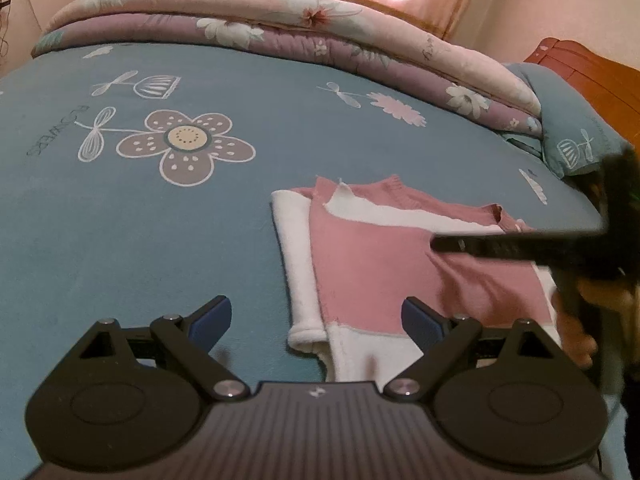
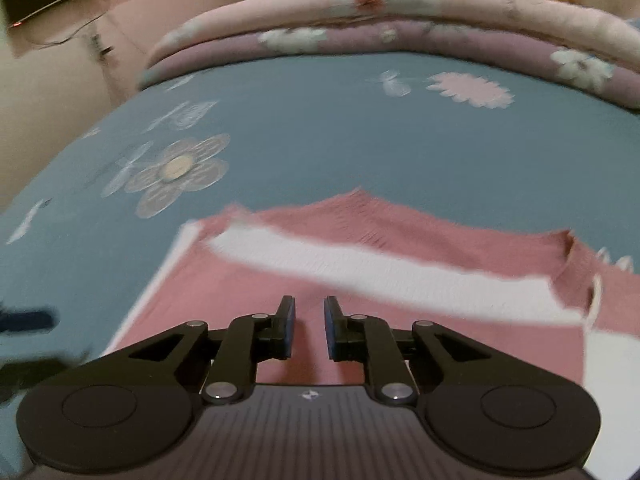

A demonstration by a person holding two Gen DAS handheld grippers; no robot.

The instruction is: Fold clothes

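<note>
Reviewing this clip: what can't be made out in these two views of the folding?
- Left wrist view: the right edge of the pink and white garment is hidden behind the right gripper and the hand.
- Left wrist view: the garment's near hem is covered by the left gripper.
- Right wrist view: motion blur smears the garment's collar and the bedsheet print.

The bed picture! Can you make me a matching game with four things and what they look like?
Things:
1. sweater
2. bed sheet
3. quilt
4. left gripper

Looks:
A. blue with big flowers
B. wide open, nothing in it
C. pink and white, lying on the bed
D. folded at the far edge of the bed

Pairs: 1-C, 2-A, 3-D, 4-B
</note>
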